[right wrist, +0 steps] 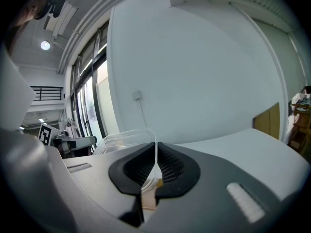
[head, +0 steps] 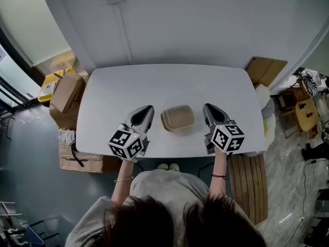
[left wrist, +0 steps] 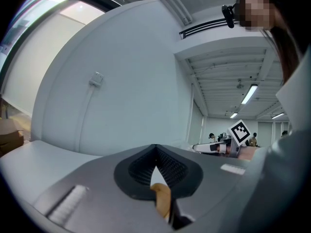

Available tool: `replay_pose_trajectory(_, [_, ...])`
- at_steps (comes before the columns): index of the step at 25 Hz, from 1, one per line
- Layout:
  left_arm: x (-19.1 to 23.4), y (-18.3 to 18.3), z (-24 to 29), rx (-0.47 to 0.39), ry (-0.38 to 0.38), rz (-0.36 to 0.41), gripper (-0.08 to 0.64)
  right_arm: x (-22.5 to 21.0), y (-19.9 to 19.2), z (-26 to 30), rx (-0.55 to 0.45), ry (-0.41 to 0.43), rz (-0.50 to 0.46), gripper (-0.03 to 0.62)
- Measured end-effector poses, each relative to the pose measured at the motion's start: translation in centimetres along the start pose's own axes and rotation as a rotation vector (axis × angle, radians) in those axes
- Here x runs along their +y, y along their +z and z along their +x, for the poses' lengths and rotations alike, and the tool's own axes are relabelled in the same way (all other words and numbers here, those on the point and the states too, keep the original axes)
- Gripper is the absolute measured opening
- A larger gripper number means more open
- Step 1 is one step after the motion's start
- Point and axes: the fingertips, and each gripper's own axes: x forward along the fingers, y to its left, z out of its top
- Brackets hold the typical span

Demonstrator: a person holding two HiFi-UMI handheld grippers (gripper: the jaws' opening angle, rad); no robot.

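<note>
Held a claw in each hand, low over the front edge of the white table [head: 154,81]. Saw a clear plastic box [head: 178,118] lying flat between the two claws, near the middle of that front edge. Looked tan inside, but too blurry to tell more.

Had the left claw [head: 147,109] just beside the box's left side, not touching it. Had the right claw [head: 207,108] just beside the box's right side, not touching it either. Found each claw squeezed shut with nothing in it, tips pressed together in the left gripper view and in the right gripper view alike. Could see the box's clear rim just past the tips in the right gripper view.

Spotted some cardboard boxes [head: 67,91] down on the floor [head: 31,138], by the table's left edge.

Probably called for care here. Would have been best to open a claw wide before going any nearer to the box. Thin, bendy plastic, by the look of it, so better squeezed softly. Better gripped at the rim, likely the stiffest part. Better moved in slowly and level, so as not to push the box off the front edge. Could have slid easily on so smooth a table.
</note>
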Motion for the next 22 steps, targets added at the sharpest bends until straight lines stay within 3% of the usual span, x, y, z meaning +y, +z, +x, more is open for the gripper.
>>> replay_pose_trajectory(22, [-0.16, -0.05, 0.25, -0.002, 0.003, -0.001, -0.011, -0.24, 0.03, -0.29, -0.013, 0.015, -0.001, 0.029])
